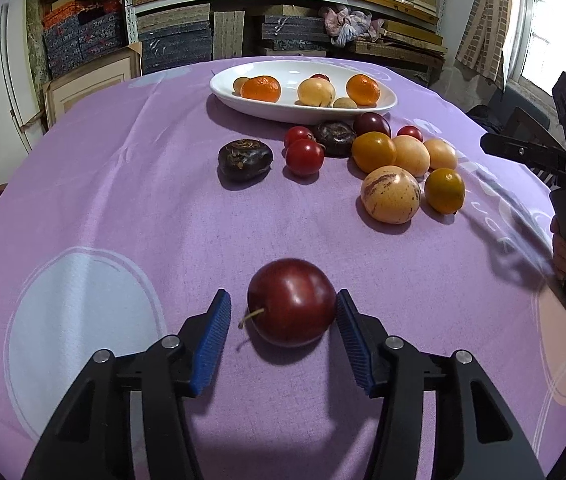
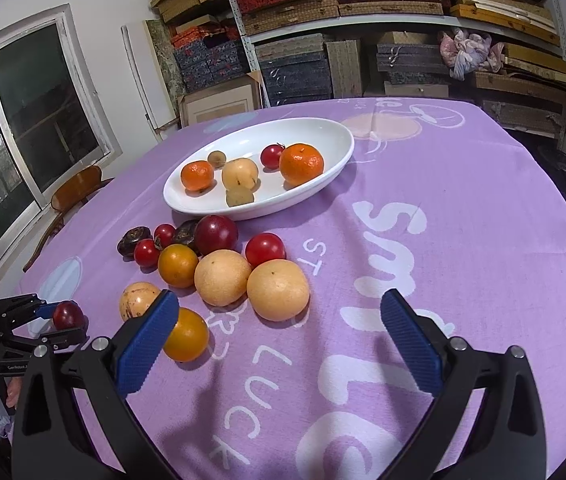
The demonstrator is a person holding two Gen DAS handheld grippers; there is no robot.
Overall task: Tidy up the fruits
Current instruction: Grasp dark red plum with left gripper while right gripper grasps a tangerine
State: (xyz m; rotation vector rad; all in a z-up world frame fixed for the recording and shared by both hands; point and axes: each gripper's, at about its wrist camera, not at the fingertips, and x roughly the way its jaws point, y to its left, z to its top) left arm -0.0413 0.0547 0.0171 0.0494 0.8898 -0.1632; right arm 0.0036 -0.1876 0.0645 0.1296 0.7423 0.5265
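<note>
A dark red plum (image 1: 291, 304) with a short stem lies on the purple cloth between the jaws of my left gripper (image 1: 283, 296). The right blue pad (image 1: 349, 328) touches its side, while a small gap separates the left pad from it. The right wrist view shows the same plum (image 2: 67, 315) inside the left gripper (image 2: 61, 322) at the far left. My right gripper (image 2: 279, 300) is wide open above the cloth, holding nothing, just short of two pale round fruits (image 2: 278, 290). The white oval dish (image 1: 219, 90) holds two oranges, a pale fruit and small ones.
Loose fruit lies in a cluster before the dish: red tomatoes (image 1: 304, 157), dark wrinkled fruits (image 1: 245, 159), yellow-orange ones (image 1: 374, 151) and a striped pale one (image 1: 390, 194). Shelves of boxes stand behind the table. A wooden chair (image 2: 75, 188) is at the left.
</note>
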